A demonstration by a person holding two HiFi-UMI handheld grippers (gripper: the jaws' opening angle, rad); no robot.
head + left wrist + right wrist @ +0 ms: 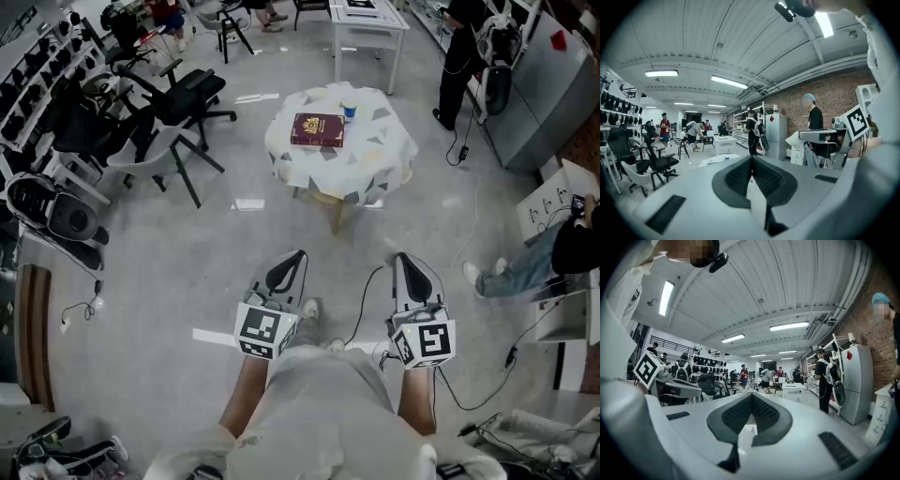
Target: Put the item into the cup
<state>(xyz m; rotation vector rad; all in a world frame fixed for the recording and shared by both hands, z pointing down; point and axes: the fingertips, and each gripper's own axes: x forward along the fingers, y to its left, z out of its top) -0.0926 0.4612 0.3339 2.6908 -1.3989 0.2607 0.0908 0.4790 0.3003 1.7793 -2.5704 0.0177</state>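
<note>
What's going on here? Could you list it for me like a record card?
table: round, patterned cloth, ahead of the person
on it: dark red book; blue cup by its far right corner
left gripper: shut, empty, away from table
right gripper: shut, empty, away from table
task: not yet started

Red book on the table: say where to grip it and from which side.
Probably its near edge, coming low from your side: the red book lies flat, leaving only thin edges, and the blue cup crowds its far right corner.
</note>
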